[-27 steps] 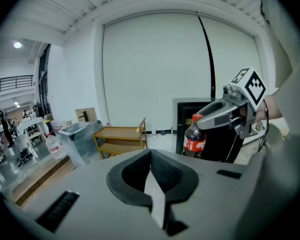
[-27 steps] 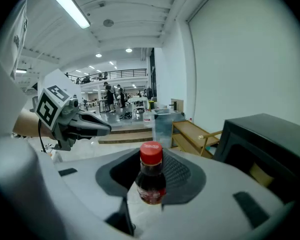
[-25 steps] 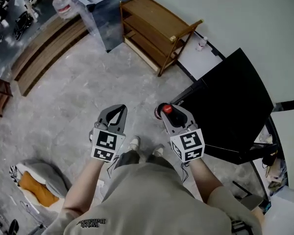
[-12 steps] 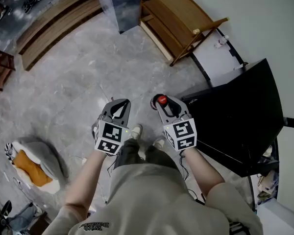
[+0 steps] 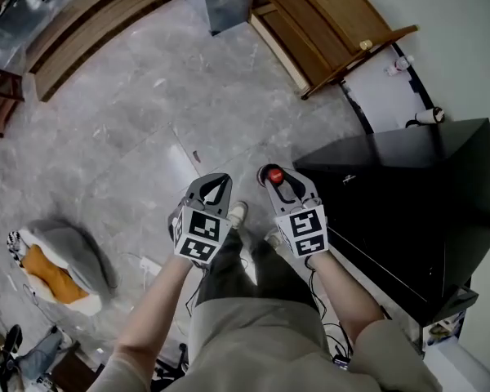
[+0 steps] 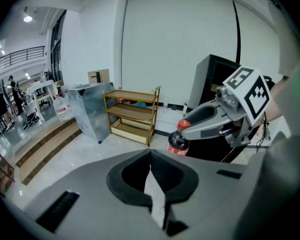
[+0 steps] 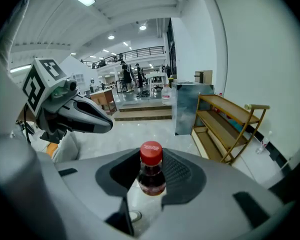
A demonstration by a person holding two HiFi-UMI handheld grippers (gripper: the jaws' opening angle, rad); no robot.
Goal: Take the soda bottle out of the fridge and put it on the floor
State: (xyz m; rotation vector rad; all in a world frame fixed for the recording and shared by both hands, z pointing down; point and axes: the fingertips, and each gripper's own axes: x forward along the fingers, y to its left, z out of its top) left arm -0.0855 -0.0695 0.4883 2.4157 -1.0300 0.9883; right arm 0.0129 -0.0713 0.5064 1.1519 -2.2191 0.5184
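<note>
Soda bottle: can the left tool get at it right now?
Probably yes. Only open air lies between the left tool and the soda bottle; the right tool grips just its neck, leaving the body bare. The left jaws are together and must open first.

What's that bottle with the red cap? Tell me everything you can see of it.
The soda bottle is clear plastic with a red screw cap, dark cola-coloured drink inside and a red label lower down. It is roughly upright, gripped at the neck just under the cap between the fingers of the right gripper. It is above the grey floor, close beside the black fridge; its base is hidden.
</note>
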